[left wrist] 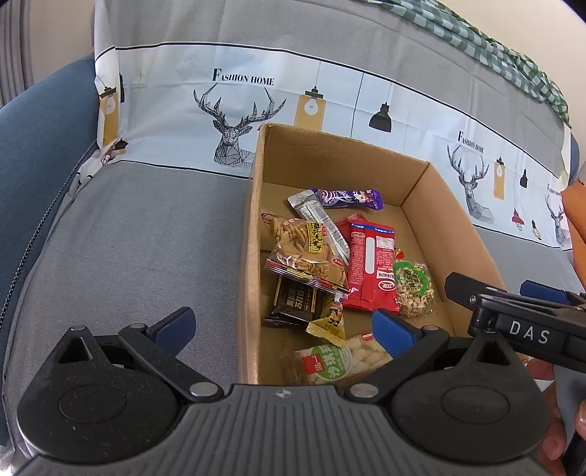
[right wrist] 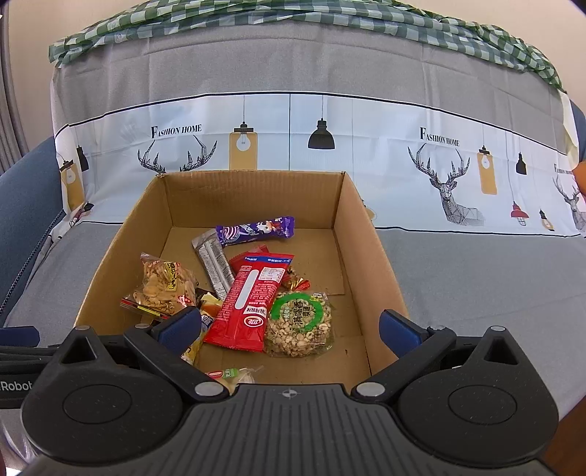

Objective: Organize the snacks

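An open cardboard box (left wrist: pixel 252 234) (right wrist: pixel 366 234) sits on a grey covered sofa and holds several snack packets. Among them are a purple bar (left wrist: pixel 348 197) (right wrist: pixel 256 227), a red packet (left wrist: pixel 371 271) (right wrist: pixel 249 304), a clear bag of brown crackers (left wrist: pixel 304 252) (right wrist: pixel 163 283) and a green-labelled nut pack (left wrist: pixel 414 287) (right wrist: pixel 298 324). My left gripper (left wrist: pixel 282 327) is open and empty, straddling the box's near left wall. My right gripper (right wrist: pixel 291 327) is open and empty above the near end of the box, over the red packet and nut pack. It also shows in the left wrist view (left wrist: pixel 512 311).
The sofa cover (right wrist: pixel 293 121) with deer and lamp prints rises behind the box. A green checked cloth (right wrist: pixel 293 18) lies along the top of the backrest. Grey seat fabric (left wrist: pixel 146 238) spreads to the left and right of the box. A blue armrest (left wrist: pixel 33 153) is at far left.
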Available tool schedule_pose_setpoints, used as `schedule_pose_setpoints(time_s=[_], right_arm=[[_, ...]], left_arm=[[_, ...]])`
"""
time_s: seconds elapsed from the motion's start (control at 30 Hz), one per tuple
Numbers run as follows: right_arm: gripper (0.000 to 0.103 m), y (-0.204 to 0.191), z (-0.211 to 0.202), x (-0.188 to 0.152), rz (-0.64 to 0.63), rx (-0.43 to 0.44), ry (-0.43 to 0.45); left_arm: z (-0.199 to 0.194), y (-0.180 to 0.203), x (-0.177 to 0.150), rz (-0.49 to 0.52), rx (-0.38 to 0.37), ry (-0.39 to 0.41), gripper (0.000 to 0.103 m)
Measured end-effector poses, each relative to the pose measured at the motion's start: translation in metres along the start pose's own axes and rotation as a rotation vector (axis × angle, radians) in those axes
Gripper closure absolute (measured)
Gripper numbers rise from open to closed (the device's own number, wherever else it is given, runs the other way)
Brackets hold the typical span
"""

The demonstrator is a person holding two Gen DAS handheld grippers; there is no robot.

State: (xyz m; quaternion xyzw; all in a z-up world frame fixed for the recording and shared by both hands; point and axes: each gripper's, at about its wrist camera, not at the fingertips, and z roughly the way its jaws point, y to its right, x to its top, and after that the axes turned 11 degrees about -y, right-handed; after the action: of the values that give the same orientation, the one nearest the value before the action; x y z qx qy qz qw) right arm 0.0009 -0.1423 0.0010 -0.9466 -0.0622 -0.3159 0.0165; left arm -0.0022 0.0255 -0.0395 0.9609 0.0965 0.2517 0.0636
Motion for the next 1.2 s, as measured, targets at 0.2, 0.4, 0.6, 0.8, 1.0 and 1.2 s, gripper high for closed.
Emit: schedule_pose_setpoints(time_s=[0.2,0.4,0.6,0.8,1.0,1.2], right_arm=[[0.001,0.0006,0.0002,0.0002,-0.001,0.0,-0.001],[0.001,0.0009,0.0006,0.0003,0.0,-0.001,-0.001],[0.001,0.0013,0.0005,0.0008,0.0,0.001,-0.002],[0.001,0.002,0.0007,0.0,0.004,0.001,-0.003],[0.001,0.0025,0.0008,0.0007,0.003,0.002,-0.004],[0.001,0.0043,0.001,-0.0021,0.023,0.003,-0.012]], left_arm=[[0.0001,0.0004,-0.0001,0.001,-0.001,0.0,0.001],[0.0009,0.0014,-0.0003,0.002,-0.003,0.001,0.001],[0.0008,0.0026,-0.0009,0.008,-0.006,0.003,0.001],[0.0004,0.0016,-0.0008,0.014,-0.012,0.005,0.001],[0.0007,0.0013,-0.0012,0.016,-0.017,0.005,0.001],[-0.0007,0.0033,-0.0029,0.03,-0.03,0.02,0.001]])
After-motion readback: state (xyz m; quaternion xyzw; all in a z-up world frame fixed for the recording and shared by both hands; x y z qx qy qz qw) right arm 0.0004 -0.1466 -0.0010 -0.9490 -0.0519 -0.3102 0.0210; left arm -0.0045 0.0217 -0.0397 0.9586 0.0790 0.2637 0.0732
